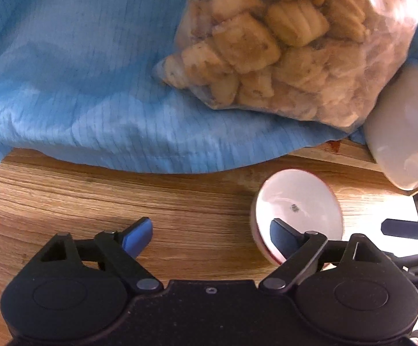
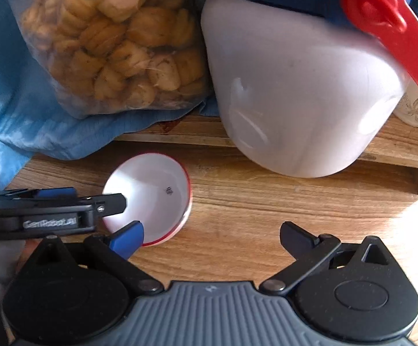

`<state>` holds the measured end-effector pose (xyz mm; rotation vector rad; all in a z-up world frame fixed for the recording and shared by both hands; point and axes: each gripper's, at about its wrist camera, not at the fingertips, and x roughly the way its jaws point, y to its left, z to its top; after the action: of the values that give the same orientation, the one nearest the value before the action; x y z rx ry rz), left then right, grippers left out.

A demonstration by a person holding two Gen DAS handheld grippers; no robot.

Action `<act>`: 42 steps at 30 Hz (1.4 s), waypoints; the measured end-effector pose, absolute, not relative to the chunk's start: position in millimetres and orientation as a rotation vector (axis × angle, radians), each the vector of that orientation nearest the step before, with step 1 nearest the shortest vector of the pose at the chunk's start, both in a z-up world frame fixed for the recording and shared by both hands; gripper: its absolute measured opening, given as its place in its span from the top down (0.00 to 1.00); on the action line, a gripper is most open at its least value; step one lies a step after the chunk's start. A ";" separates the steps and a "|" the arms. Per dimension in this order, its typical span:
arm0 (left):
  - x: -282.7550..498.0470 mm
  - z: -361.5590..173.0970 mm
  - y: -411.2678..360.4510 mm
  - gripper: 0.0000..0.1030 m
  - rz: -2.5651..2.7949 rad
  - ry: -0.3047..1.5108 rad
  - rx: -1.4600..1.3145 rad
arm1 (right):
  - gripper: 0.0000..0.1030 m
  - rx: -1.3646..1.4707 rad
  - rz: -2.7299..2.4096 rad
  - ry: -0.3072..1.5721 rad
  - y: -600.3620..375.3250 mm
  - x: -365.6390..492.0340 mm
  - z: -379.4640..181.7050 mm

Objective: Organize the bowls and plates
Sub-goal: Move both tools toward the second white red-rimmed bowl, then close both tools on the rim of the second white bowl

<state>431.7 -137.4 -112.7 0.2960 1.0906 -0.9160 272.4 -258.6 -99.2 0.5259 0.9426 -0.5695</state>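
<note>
- left gripper [image 1: 209,238]: jaws spread wide, nothing pinched. Its right finger [image 1: 284,238] overlaps the small white bowl [image 1: 298,201] in the left wrist view; the other finger sits over bare wooden table [image 1: 93,196]. Can't tell whether that finger touches the bowl or hovers above it.
- right gripper [image 2: 210,239]: jaws wide apart, empty. Its blue left finger [image 2: 128,238] is at the bowl's near rim; contact unclear.
- Bowl location: red-rimmed, mouth up, on the table in front of the blue cloth [image 1: 79,86], near the white jug [image 2: 295,92], apart from both.
- Risk: only one left finger is at the bowl. Closing from here likely catches air or shoves the bowl sideways. Cause: the gap isn't straddling the rim.
- Risk: both grippers crowd the same side of the bowl. In the right wrist view the left tool [image 2: 50,216] lies right across the bowl's edge; fingers could clash if both go in.
- Risk: thin, glossy rim, likely slick. A shallow pinch could tip or flip the bowl.
- Risk: a pushed bowl could slide into the jug or under the bag of pastries [image 1: 281,43] resting on the cloth.
- No plates or other bowls in view, so the stacking target is unknown.
</note>
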 end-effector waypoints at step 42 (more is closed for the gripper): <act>329.4 -81.3 -146.6 0.87 -0.983 1.177 0.204 | 0.86 0.705 -0.405 0.840 -250.0 191.1 -78.3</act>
<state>329.4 -146.6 -81.3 0.2035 1.1765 -0.9831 191.1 -250.0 -78.3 0.7048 0.8395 -0.4054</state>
